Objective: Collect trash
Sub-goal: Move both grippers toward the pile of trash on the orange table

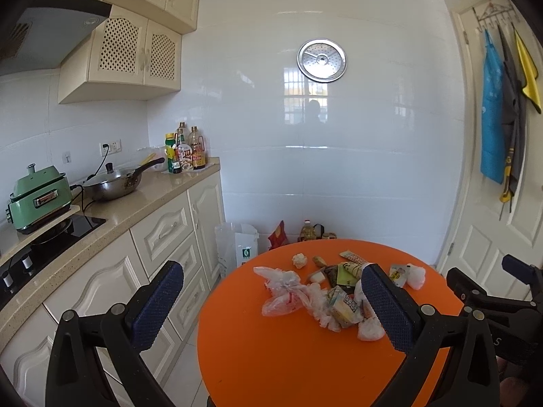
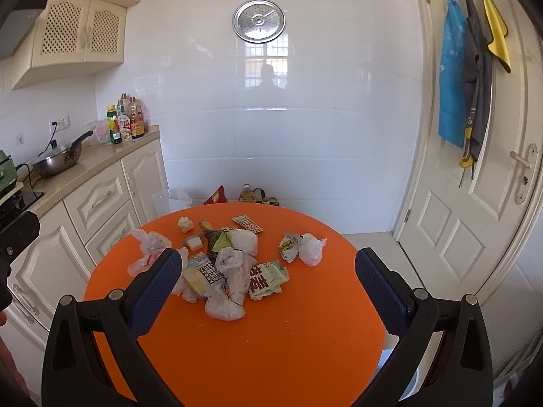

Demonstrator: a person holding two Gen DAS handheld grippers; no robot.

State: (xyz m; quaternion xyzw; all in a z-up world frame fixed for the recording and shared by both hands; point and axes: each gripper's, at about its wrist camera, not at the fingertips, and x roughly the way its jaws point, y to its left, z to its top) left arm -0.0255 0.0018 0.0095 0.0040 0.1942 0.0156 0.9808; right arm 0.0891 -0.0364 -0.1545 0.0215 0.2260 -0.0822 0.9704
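Observation:
A pile of trash lies on the far half of a round orange table: clear plastic bags, a yellow carton, a green wrapper, crumpled tissue and snack packets. The pile also shows in the left wrist view. My left gripper is open and empty, above the table's near left side. My right gripper is open and empty, above the near edge, short of the pile.
A kitchen counter with a pan, a green cooker and bottles runs along the left. A white bag and bottles stand on the floor behind the table. A white door is at right.

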